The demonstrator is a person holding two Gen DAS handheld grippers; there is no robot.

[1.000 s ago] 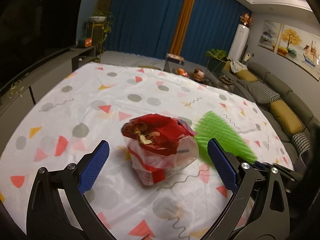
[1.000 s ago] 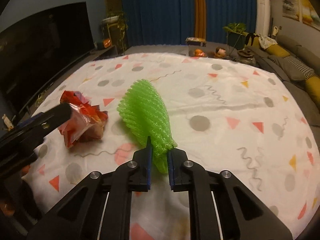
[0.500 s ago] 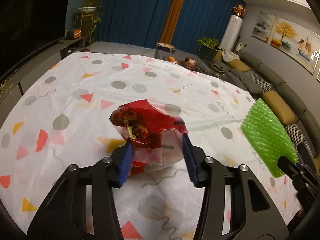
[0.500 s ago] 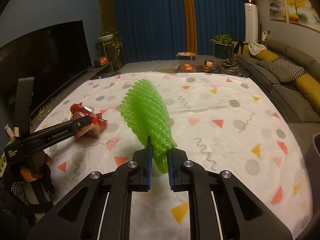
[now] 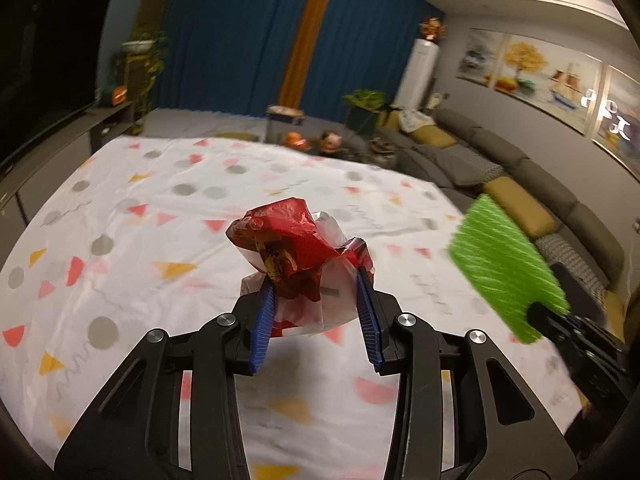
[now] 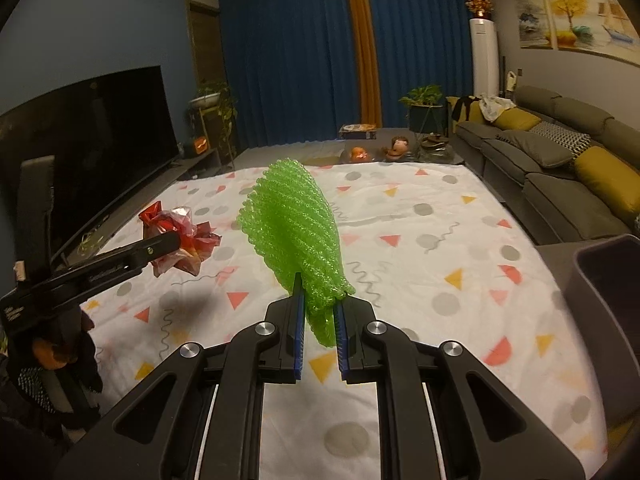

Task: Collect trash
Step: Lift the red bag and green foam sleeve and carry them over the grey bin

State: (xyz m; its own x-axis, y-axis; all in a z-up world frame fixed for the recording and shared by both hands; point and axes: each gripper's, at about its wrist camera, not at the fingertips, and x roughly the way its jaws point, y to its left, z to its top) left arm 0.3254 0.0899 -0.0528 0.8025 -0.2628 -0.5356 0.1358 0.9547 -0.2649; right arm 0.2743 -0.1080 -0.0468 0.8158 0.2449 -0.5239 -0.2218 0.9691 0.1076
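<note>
My left gripper [image 5: 316,292] is shut on a crumpled red and clear plastic wrapper [image 5: 294,248] and holds it above the patterned white tablecloth [image 5: 160,208]. My right gripper [image 6: 320,300] is shut on a green foam net sleeve [image 6: 296,232], held upright above the cloth. In the right wrist view the wrapper [image 6: 176,236] hangs in the left gripper at the left. In the left wrist view the green sleeve [image 5: 506,272] shows at the right edge.
A dark grey bin [image 6: 608,280] rim shows at the right edge of the right wrist view. A grey sofa [image 6: 560,168] with yellow cushions runs along the right. A large TV [image 6: 88,140] stands at the left.
My left gripper closed on the red wrapper and lifted it off the cloth. My right gripper lifted the green sleeve higher and further from the table.
</note>
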